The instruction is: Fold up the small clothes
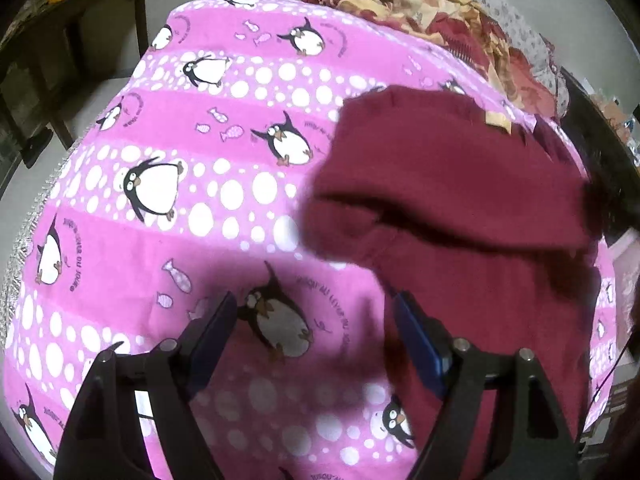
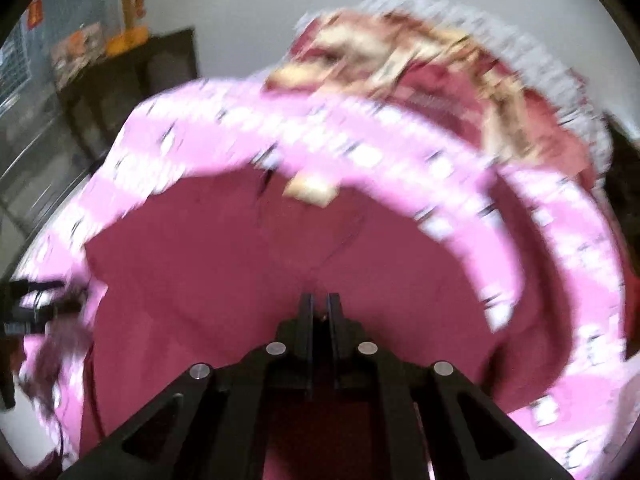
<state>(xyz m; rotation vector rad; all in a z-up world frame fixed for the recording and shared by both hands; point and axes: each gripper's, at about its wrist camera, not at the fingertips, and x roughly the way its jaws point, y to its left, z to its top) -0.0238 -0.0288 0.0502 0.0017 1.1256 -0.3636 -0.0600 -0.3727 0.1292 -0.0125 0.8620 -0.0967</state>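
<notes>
A dark red garment point(image 1: 460, 200) lies on the pink penguin-print cloth point(image 1: 180, 200), at the right in the left wrist view, with a tan label point(image 1: 496, 122) near its far edge and part of it folded over. My left gripper point(image 1: 312, 320) is open and empty just above the cloth, its right finger at the garment's left edge. In the blurred right wrist view my right gripper point(image 2: 320, 304) is shut on the red garment point(image 2: 224, 264), which fills the middle of that view; the tan label point(image 2: 310, 192) shows at its far edge.
A heap of red and cream patterned clothes point(image 1: 432, 12) lies at the far end of the pink cloth point(image 2: 400, 160), also seen in the right wrist view point(image 2: 420, 68). A dark wooden table point(image 1: 72, 40) stands at the left on the pale floor.
</notes>
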